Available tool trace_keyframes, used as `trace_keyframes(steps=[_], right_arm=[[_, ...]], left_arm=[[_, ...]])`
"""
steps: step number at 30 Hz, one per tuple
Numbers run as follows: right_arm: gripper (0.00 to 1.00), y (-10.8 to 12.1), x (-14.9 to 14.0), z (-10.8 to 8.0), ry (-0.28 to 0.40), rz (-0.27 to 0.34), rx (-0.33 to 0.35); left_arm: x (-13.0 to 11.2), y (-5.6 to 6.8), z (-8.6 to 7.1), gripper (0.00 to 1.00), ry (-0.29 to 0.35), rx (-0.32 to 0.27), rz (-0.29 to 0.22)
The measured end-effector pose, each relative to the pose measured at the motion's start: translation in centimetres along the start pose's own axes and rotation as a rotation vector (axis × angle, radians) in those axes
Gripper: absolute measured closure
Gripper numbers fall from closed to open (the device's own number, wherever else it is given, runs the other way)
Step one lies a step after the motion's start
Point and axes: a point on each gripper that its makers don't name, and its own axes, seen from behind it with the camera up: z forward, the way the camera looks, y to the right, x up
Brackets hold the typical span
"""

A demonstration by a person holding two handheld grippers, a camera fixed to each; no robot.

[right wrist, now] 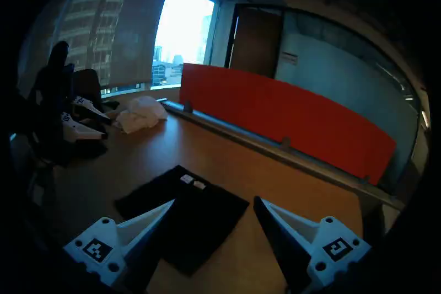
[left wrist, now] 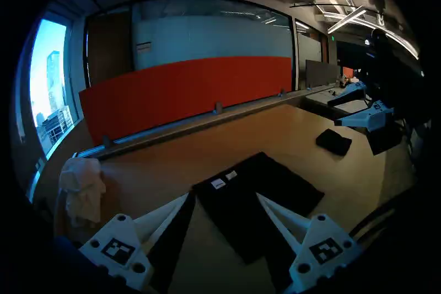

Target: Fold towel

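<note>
On the wooden desk (left wrist: 165, 167), the black towel (left wrist: 259, 200) is lying flat, corner-on, so its long axis is hard to call. Left gripper (left wrist: 222, 194) and right gripper (right wrist: 215, 200) are both hovering just short of it, jaws spread, empty; left's probably sitting nearer.

dim office. wooden desk (left wrist: 264, 128), long red divider panel (left wrist: 187, 92) along its far edge, glass wall (left wrist: 215, 32) behind that. bright window (left wrist: 49, 84) at the left with city towers outside, brown door (left wrist: 109, 46) beside it, strip lights (left wrist: 347, 18) overhead far right.
</note>
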Motion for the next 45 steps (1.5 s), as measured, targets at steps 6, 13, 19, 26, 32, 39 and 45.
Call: trace_keyframes(steps=[6, 13, 19, 26, 32, 39, 45], right_arm=[[0.00, -1.0, -2.8, 1.4, -0.041, 0.000, 0.021], [0.00, -2.2, -6.4, 3.0, -0.097, 0.001, 0.054], [0.00, -3.0, -9.7, 4.3, -0.153, -0.001, 0.075], [0.00, -4.2, -13.0, 5.3, -0.209, 0.003, 0.103], [0.00, -5.0, -15.6, 5.8, -0.260, 0.007, 0.122], [0.00, -5.9, -18.2, 6.0, -0.311, -0.002, 0.151], [0.01, -6.3, -20.1, 5.9, -0.354, -0.006, 0.174]], left_arm=[[-2.8, 1.2, 1.3, 0.30, -0.049, -0.031, 0.011], [-6.0, 2.4, 2.8, 0.30, -0.110, -0.066, 0.025], [-8.9, 3.1, 4.0, 0.30, -0.169, -0.091, 0.041], [-11.8, 4.1, 5.0, 0.30, -0.227, -0.119, 0.042], [-14.3, 4.7, 5.7, 0.30, -0.280, -0.133, 0.041], [-17.1, 5.3, 6.1, 0.30, -0.340, -0.147, 0.054], [-19.0, 5.4, 6.3, 0.30, -0.394, -0.155, 0.036]])
